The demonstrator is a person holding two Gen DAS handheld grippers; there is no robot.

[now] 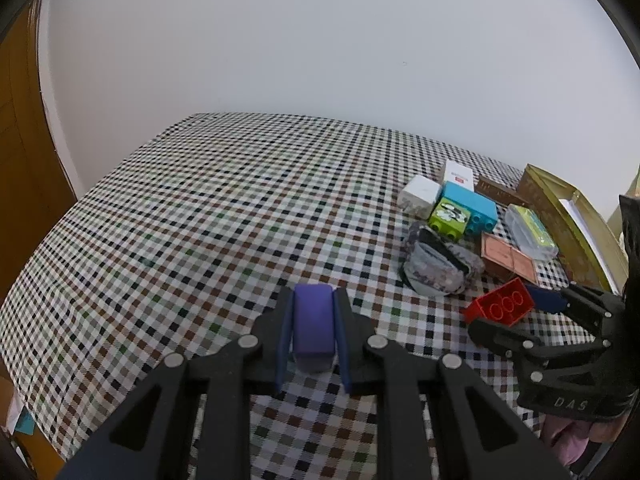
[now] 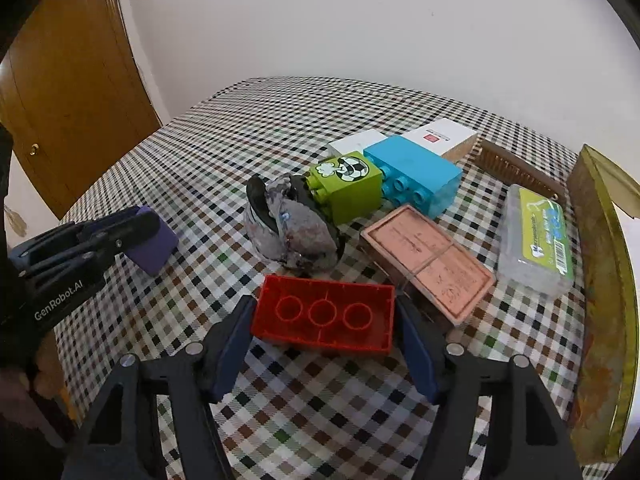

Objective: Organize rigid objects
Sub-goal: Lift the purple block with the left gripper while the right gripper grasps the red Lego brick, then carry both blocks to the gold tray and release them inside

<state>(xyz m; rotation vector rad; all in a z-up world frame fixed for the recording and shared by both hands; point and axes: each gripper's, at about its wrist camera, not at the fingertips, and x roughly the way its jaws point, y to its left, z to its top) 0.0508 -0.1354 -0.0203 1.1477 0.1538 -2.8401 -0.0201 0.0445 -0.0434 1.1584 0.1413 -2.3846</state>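
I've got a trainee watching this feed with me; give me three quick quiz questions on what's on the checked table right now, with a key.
1. True or false: the left hand-held gripper is shut on the purple rectangular block.
2. The red plastic building brick lies with which side up? A) studs B) hollow underside C) a printed face
3. Fill in: the brick between the crumpled grey cloth and the blue plastic brick is coloured ____.

Key:
1. True; its pads press both sides of the block.
2. B; three rings show inside, between the open fingers of the right hand-held gripper.
3. Green; the green plastic brick with a football picture.
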